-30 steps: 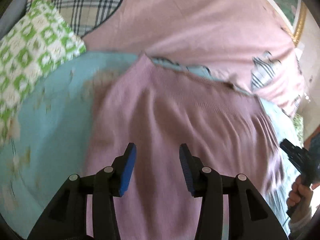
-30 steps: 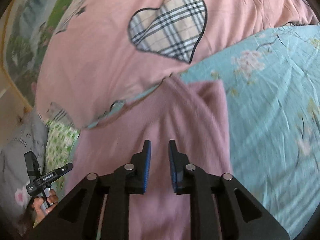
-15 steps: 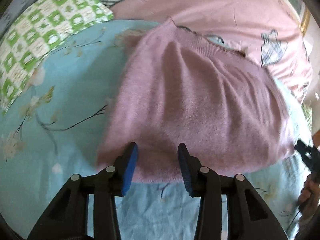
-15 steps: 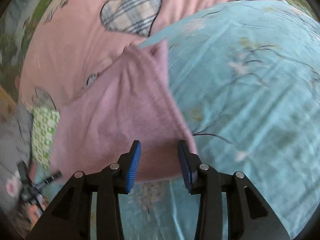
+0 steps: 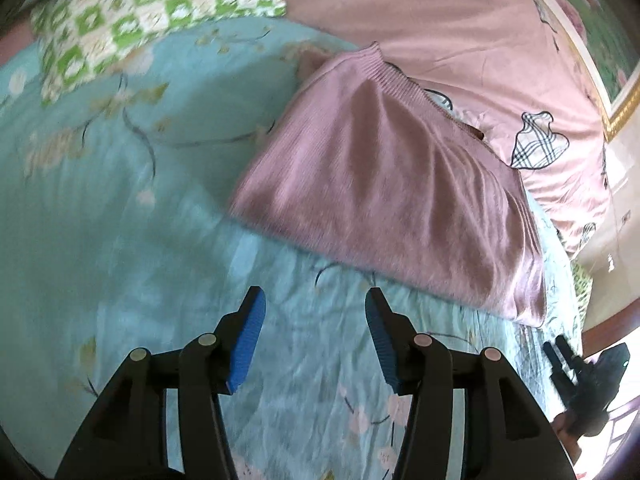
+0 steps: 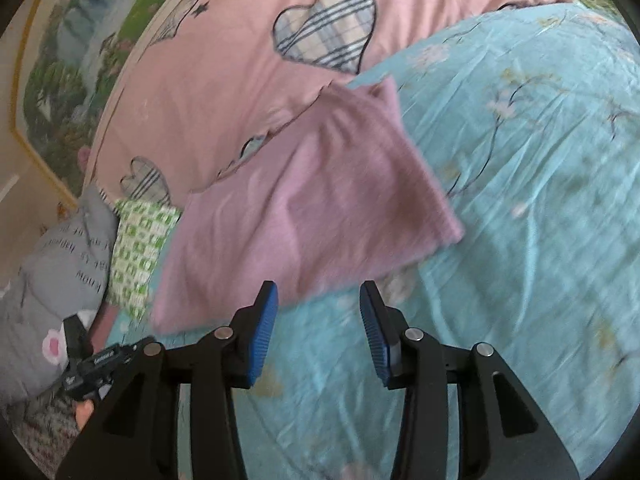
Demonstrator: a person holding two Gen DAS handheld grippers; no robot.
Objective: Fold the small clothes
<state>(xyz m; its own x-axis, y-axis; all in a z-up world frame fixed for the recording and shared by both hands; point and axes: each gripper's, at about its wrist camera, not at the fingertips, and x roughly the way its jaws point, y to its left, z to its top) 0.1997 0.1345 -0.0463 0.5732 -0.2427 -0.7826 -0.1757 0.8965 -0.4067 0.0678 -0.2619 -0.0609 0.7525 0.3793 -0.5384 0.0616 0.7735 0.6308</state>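
A folded pink knit garment (image 5: 392, 184) lies flat on the bed's light-blue floral sheet (image 5: 120, 220), its far ribbed edge against the pink quilt (image 5: 460, 40) with plaid hearts. The left hand-held gripper (image 5: 314, 332) hangs over bare sheet just short of the garment's near edge, jaws opening, nothing between them. The right hand-held gripper (image 6: 318, 324) sits close to the garment's near edge, jaws also opening and empty. A green checked cloth (image 5: 140, 12) lies toward the bed's far left corner.

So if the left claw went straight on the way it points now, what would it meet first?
Probably the blue floral bedsheet just short of the folded pink sweater. The left claw, opening with nothing between its pads, seems aimed near the sweater's closest edge; depth is unclear.
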